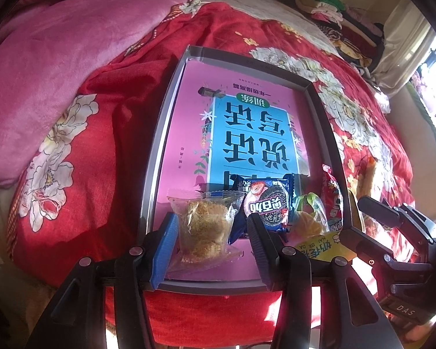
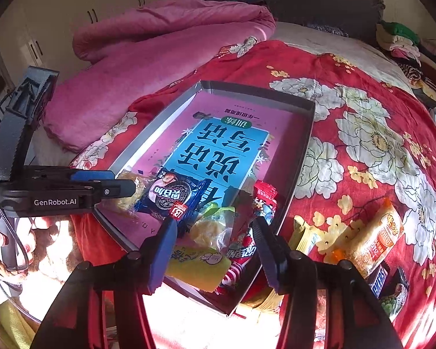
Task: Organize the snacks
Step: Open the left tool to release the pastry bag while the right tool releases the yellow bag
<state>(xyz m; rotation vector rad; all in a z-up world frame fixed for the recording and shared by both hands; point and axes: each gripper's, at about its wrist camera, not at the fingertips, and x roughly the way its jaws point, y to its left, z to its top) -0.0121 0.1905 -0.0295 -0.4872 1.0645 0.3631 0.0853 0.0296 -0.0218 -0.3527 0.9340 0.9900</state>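
Note:
A grey shallow box lies on the red floral bedspread, with a pink and blue book flat inside. At its near end lie a clear-wrapped yellow pastry, a dark blue cookie pack, a clear pack with a yellow sweet, a red candy pack and a yellow pack. My left gripper is open, its jaws on either side of the pastry. My right gripper is open over the yellow and red packs.
More snacks lie on the bedspread right of the box: an orange and white pack, a green and yellow pack and dark packs. A pink blanket is heaped at the back left. Folded clothes sit far right.

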